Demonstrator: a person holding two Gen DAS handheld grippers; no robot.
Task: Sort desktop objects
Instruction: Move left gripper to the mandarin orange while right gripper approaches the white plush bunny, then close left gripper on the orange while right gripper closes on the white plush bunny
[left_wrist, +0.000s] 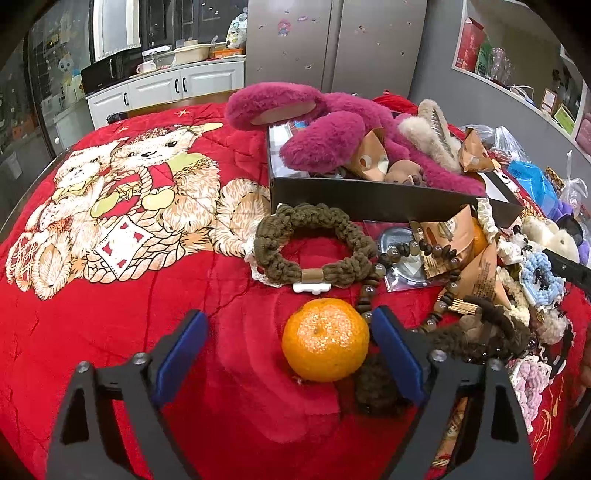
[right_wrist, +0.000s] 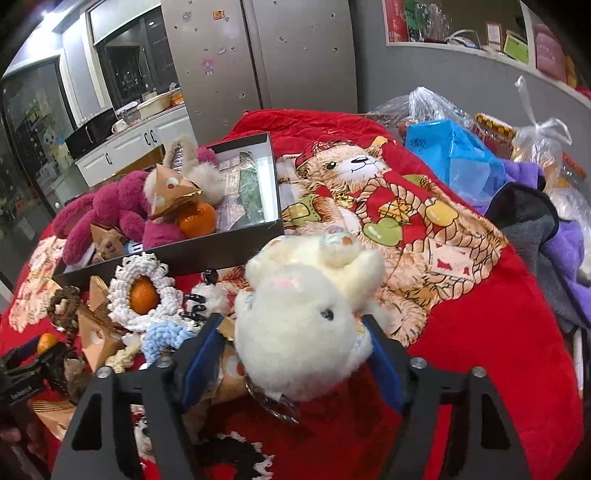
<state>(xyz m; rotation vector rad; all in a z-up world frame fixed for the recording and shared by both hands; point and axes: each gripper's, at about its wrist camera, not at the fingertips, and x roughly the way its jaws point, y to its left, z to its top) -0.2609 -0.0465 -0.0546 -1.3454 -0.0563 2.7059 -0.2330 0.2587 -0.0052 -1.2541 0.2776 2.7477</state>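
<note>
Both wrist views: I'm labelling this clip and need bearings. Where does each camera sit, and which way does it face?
Left wrist: on the left gripper, looking along its open blue-padded fingers at a mandarin on the red blanket.
Right wrist: on the right gripper, fingers either side of a cream plush toy; whether they grip it is unclear.
Shared: the black box, the pink plush and the fridge behind.

Little can be read; a brown snack packet (left_wrist: 430, 242), at about two o'clock from the mandarin (left_wrist: 325, 339) in the left wrist view, bears lettering that seems to begin "Cho"; the rest of its print is too blurred to make out.
</note>
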